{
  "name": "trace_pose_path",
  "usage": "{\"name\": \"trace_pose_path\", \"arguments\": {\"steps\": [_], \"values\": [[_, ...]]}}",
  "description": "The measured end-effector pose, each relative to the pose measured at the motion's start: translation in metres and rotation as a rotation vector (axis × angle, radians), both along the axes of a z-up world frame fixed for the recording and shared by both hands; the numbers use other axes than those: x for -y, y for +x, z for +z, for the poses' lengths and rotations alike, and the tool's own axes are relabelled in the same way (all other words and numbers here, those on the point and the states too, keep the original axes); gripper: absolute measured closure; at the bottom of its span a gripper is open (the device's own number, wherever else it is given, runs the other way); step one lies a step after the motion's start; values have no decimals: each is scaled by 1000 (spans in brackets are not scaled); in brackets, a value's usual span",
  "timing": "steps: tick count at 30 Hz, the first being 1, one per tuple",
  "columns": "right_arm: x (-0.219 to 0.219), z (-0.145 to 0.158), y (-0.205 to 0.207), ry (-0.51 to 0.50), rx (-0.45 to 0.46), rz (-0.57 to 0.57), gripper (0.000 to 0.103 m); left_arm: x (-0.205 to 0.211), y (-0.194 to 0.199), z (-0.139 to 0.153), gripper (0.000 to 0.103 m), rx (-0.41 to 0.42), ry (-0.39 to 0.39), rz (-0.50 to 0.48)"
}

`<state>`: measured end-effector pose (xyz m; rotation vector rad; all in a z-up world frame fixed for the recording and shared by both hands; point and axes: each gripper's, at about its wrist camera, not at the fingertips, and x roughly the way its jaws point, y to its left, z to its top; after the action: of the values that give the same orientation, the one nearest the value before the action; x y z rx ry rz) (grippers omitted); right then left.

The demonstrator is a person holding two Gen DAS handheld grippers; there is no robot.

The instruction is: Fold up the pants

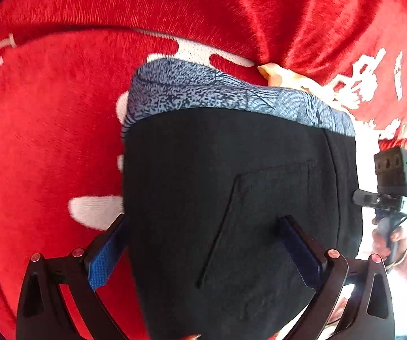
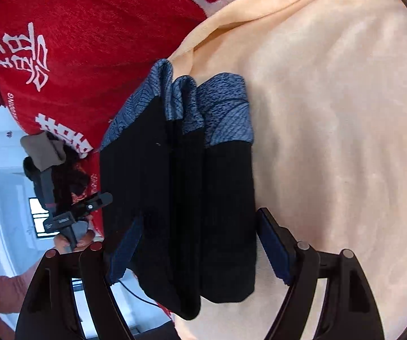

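The black pants (image 1: 231, 198) with a blue patterned waistband (image 1: 220, 90) lie folded on a red blanket (image 1: 47, 127). A back pocket faces up. My left gripper (image 1: 203, 252) is open, its blue-padded fingers (image 1: 107, 257) spread over the folded pants near their left edge. In the right wrist view the pants (image 2: 180, 198) show as a stack of folded layers, waistband (image 2: 220, 113) at the far end. My right gripper (image 2: 197, 249) is open, its fingers either side of the stack. Whether they touch the cloth I cannot tell.
A peach sheet (image 2: 330, 141) covers the bed to the right of the pants. The red blanket (image 2: 90, 42) bears white characters. The other hand-held gripper shows at each view's edge (image 1: 393, 192) (image 2: 67, 212). A white room lies beyond the bed edge.
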<state>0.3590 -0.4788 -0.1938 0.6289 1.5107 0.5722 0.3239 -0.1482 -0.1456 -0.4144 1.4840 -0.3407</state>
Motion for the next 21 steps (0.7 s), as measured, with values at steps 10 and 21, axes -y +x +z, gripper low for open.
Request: {"name": "trace_pose_path", "arguments": {"steps": [10,21], "values": [[-4,3,2,6,-29,-100,54,3,-7,43,47,56,-22,28],[-51,64,-39,111,-12,-98,62,-64,-72,102,48,59,25,12]]}}
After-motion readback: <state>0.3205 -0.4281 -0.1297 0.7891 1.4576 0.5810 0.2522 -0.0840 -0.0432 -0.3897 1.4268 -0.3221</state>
